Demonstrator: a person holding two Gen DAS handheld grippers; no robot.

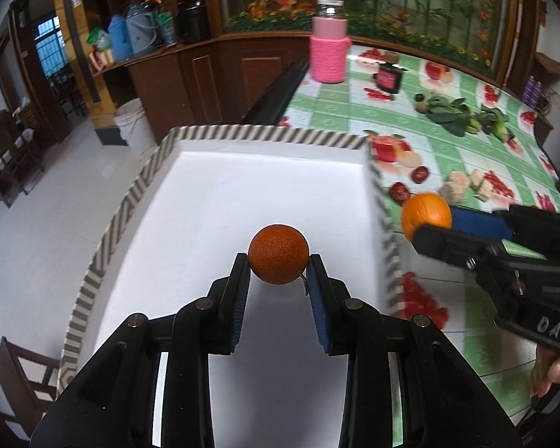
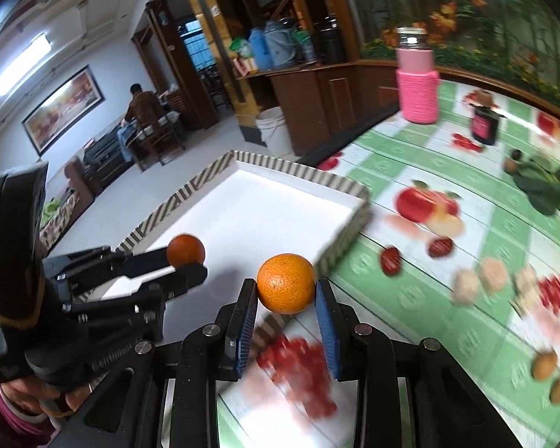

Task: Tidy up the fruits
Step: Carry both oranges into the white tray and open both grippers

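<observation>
Two oranges are held at once, one in each claw. A dark orange [image 1: 278, 254] is clamped between the blue pads of the left claw [image 1: 279, 265] and is held above the white floor of the tray [image 1: 265, 138], toward its near right part. A lighter orange [image 2: 286, 283] is clamped in the right claw [image 2: 286, 291], held just outside the tray's right wall, over the near right corner of the striped rim. Both claws are seen side by side, the right one at the tray's right edge and the left one over its inside.

Beyond the tray, the counter [image 1: 448, 149] is covered by a green checked cloth printed with fruit. Two red dates [image 1: 407, 183] and pale lumpy pieces [image 1: 463, 184] are seen just past the tray's right wall. Farther toward the far edge, a leafy green bundle [image 1: 463, 115], a small dark jar [image 1: 388, 78] and a pink knitted bottle [image 1: 328, 46] are found.
</observation>
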